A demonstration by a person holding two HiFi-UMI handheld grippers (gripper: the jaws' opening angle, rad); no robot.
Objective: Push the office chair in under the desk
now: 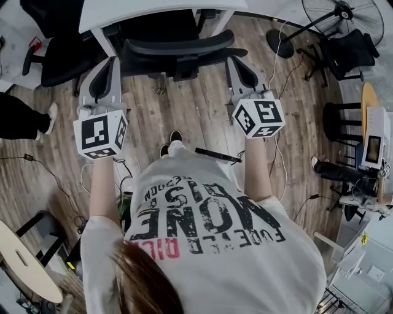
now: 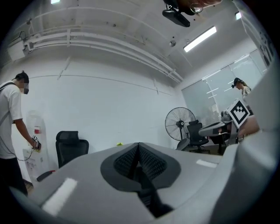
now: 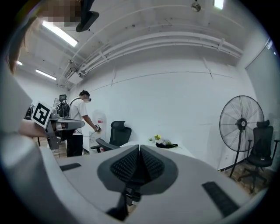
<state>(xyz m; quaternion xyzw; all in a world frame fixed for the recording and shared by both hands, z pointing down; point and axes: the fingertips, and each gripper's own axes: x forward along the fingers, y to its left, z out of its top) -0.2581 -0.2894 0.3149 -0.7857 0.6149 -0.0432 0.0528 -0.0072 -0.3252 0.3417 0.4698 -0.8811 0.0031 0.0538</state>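
Chair (image 1: 178,52) seat under desk (image 1: 123,12), back at desk edge: push looks nearly done. Left gripper (image 1: 112,62) and right gripper (image 1: 236,65) near desk, both closed tight, empty.

Office chair (image 1: 178,48) matt black plastic; desk (image 1: 141,9) smooth white top; floor (image 1: 190,116) wood-grain planks.

Office chair (image 1: 178,52): black, upright, at the far centre of the scene, its back turned to the near side and its curved top rail lying left to right. Its front part sits beneath the desk (image 1: 135,9), while the back stands just clear of the desk's near edge. Desk: white top on white legs, along the far edge, chair between the two near legs.
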